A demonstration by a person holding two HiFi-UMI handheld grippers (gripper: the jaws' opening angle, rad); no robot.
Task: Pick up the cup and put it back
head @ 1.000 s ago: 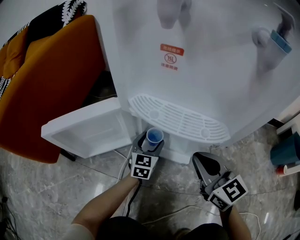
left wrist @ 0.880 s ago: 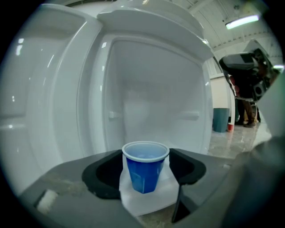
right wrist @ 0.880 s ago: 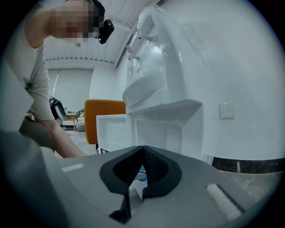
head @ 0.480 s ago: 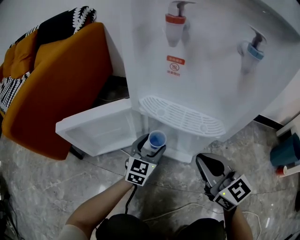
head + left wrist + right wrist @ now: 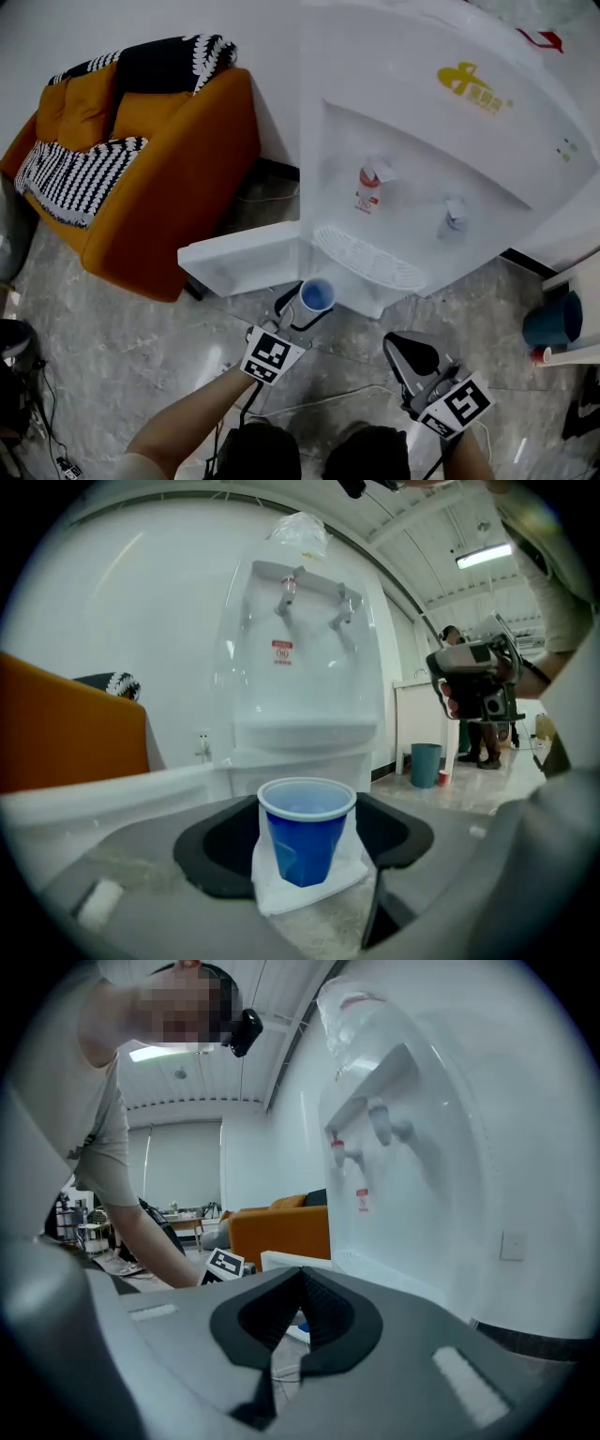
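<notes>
Left gripper (image 5: 304, 308): jaws are closed on the blue cup (image 5: 316, 294), which is held upright, clear of the floor, just in front of the water dispenser (image 5: 441, 169) and its drip tray (image 5: 370, 263). The level carriage is judged to suit setting it back. Right gripper (image 5: 409, 349): jaws are pressed together, nothing is held, and it is kept aside as unneeded.

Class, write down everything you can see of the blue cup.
The blue cup is a small, plastic-looking tumbler with a paler rolled rim and tapering sides, slightly dented low down. It stands upright with its mouth open, gripped between the jaws of the left gripper, just in front of the white water dispenser.
</notes>
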